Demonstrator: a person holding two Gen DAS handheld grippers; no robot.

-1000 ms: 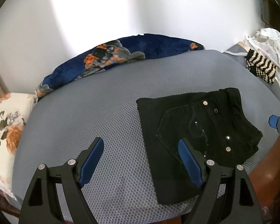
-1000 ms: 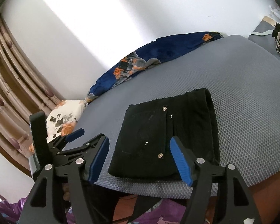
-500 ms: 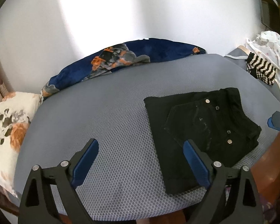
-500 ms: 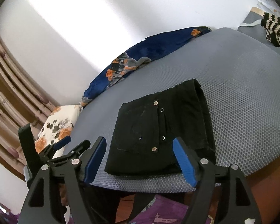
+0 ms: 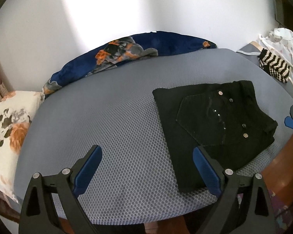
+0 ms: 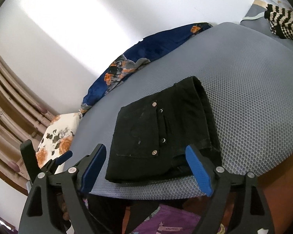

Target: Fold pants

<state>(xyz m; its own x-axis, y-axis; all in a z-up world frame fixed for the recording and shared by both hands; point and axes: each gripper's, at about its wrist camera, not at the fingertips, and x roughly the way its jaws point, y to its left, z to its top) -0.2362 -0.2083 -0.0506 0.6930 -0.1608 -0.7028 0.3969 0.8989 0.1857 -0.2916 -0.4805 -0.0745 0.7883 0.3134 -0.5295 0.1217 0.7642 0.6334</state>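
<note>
Grey mattress point(image 5: 115, 117) bears folded pants point(image 5: 214, 124); both hand-held grippers gape, empty.

Folded black pants point(image 5: 213, 128) on grey mat point(image 5: 117, 117); left hand-held gripper point(image 5: 147, 167) spread wide.

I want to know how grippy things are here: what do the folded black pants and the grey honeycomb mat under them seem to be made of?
The folded black pants look like matte denim, given the metal rivets and stitched pocket. The grey honeycomb mat looks like woven mesh fabric, though I can't be sure.

White sunlit wall point(image 5: 127, 9), grey mesh mattress point(image 5: 117, 117), beige curtain point(image 6: 7, 101)
</note>
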